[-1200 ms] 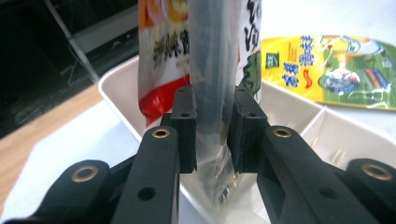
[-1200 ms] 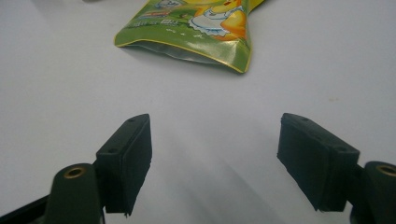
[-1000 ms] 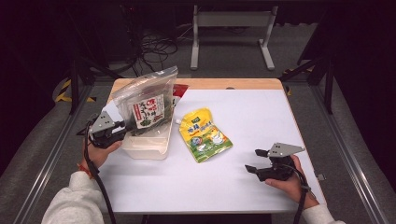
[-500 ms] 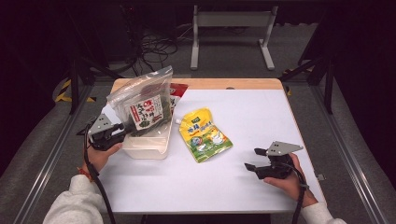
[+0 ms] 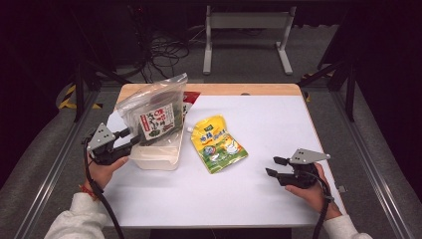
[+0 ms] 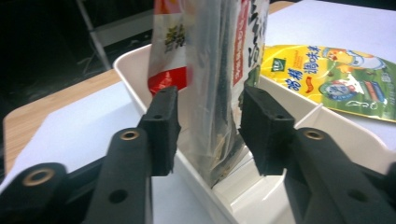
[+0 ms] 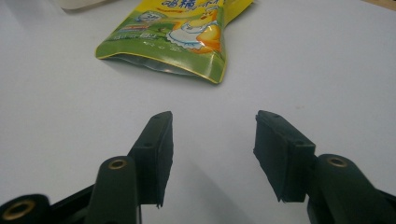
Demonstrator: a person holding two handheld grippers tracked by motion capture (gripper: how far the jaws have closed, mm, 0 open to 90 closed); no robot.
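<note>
White matte table top lit evenly from above, surroundings near black. Soft shadows, mild glare on glossy yellow-green pouch; gripper views slightly soft.

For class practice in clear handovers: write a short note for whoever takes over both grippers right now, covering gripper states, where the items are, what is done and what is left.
Left gripper: jaws have just been opening; the clear seaweed bag stands between them, pads off it.
Right gripper: jaws have just been closing but hold nothing; it rests on the white table, pointing at the yellow pouch.
Items: the seaweed bag stands upright in the white bin, with a red-and-white packet behind it. The yellow pouch lies flat on the table beside the bin.
Done: seaweed bag placed in the bin.
Left: probably draw the left gripper back, then bin the yellow pouch.
</note>
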